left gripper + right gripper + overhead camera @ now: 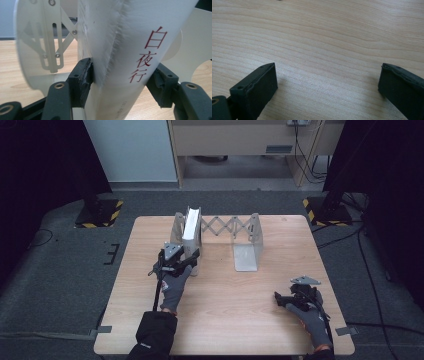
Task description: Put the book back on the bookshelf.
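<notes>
A white book (191, 227) stands upright at the left end of a white expandable book rack (227, 226) at the back of the wooden table (225, 300). In the left gripper view its spine (130, 50) carries red characters. My left gripper (193, 261) (122, 75) straddles the book's lower end, one pad beside the page edges and one beside the cover, without visibly squeezing it. My right gripper (280, 299) (328, 82) rests low over bare wood at the front right, its jaws wide apart with nothing between them.
The rack's scissor link joins the left end plate (37, 45) to a right end plate (247, 252) with a flat foot on the table. Dark floor with stand bases lies beyond the table, and a wooden desk stands at the back.
</notes>
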